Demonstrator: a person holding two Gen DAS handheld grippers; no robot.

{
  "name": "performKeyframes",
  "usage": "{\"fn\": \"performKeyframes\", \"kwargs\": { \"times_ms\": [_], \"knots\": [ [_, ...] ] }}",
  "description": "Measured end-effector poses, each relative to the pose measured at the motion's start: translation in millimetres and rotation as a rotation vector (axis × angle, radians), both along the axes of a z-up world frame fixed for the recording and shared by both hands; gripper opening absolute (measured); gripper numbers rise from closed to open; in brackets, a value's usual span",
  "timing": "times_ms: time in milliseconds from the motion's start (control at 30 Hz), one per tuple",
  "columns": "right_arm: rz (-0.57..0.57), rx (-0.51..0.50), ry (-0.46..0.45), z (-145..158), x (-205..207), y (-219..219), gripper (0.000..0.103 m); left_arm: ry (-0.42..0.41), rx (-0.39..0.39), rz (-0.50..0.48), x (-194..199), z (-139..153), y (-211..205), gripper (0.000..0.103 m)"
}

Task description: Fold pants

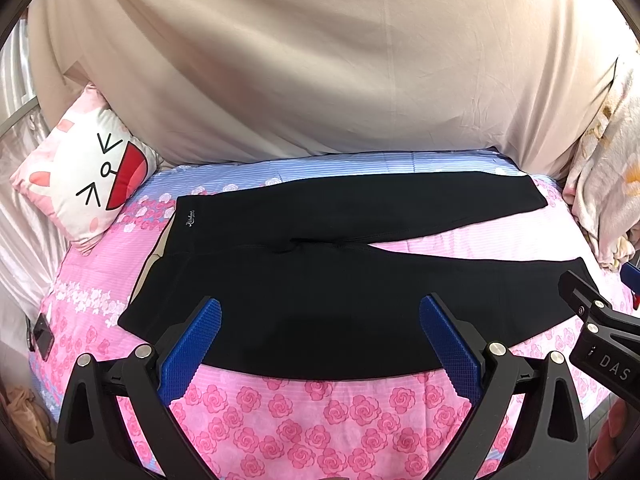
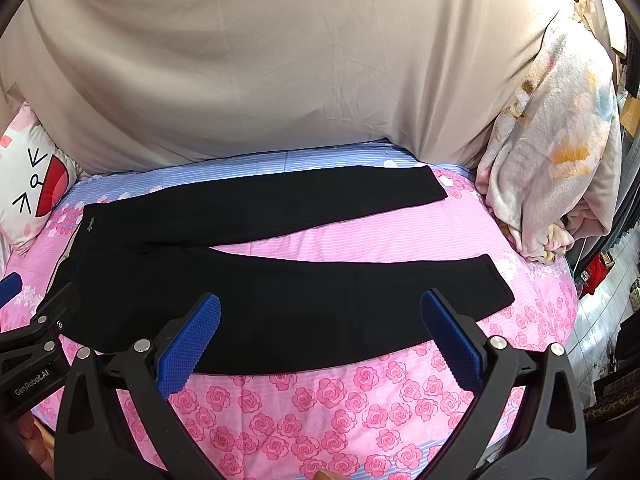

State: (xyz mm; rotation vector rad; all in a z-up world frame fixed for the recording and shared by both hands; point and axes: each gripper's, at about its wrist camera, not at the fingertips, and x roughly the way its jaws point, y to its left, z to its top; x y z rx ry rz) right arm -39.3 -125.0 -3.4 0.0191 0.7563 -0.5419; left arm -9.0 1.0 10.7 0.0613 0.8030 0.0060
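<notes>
At the far left a white and pink cushion (image 1: pixel 86 178) with a cartoon face leans at the edge of the bed, and a dark phone (image 1: pixel 42 338) lies on the sheet near that edge. The bed sheet (image 1: pixel 320 412) is pink with roses near the front and blue with stripes farther back. A big beige cloth (image 1: pixel 320 60) hangs behind the bed. The black pants (image 1: pixel 320 304) lie flat on the sheet, spread out wide, with the waist to the left and the two legs going to the right. The legs are apart, with a strip of pink sheet between them. A small white logo (image 1: pixel 191 216) sits near the waist. The left gripper (image 1: pixel 320 312) hovers over the near leg close to the waist, its blue pads (image 1: pixel 192 356) wide apart and holding nothing. The right gripper (image 2: pixel 320 310) hovers over the near leg farther along, also wide open and empty. In each view the other gripper peeks in at the side. At the far right a flowery blanket (image 2: pixel 560 152) is bunched up in a heap at the end of the bed, just past the leg ends.
</notes>
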Motion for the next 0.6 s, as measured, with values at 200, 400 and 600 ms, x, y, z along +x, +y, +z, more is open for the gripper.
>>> {"fn": "performKeyframes", "kwargs": {
  "times_ms": [200, 400, 600],
  "knots": [
    [-0.007, 0.005, 0.015, -4.6, 4.8, -5.9, 0.098, 0.013, 0.007, 0.003, 5.8, -3.7, 4.0, 0.098],
    [-0.017, 0.048, 0.033, -10.7, 18.4, -24.8, 0.098, 0.038, 0.018, 0.013, 25.7, -13.6, 10.6, 0.098],
    [-0.073, 0.045, 0.051, -19.6, 46.5, -57.7, 0.098, 0.046, 0.031, -0.031, 56.5, -23.1, 20.8, 0.098]
  ]
}}
